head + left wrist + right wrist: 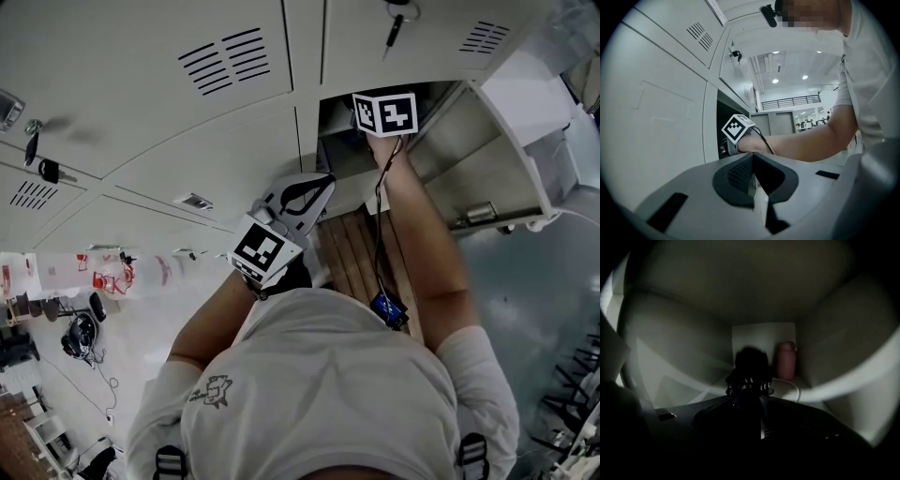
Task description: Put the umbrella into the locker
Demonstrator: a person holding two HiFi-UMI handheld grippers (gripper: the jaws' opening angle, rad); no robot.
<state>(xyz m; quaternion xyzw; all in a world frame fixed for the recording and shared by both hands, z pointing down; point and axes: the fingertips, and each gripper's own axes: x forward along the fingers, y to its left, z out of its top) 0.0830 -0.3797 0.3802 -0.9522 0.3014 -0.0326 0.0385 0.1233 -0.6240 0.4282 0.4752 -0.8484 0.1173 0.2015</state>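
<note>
Reaches with the right gripper [749,401] deep into the open locker [684,343], arm stretched past the swung-out door [525,103]. Keeps the dark folded umbrella [749,369] between those jaws, inside the compartment, tip aimed at the back wall. Seems, in the dim light, to leave a thin gap beside the umbrella, jaws spread wide rather than clamped. Shares the compartment with a pink bottle [786,361], upright in the back right corner. Holds the left gripper [752,159] level outside the lockers, pads closed together on nothing.
</note>
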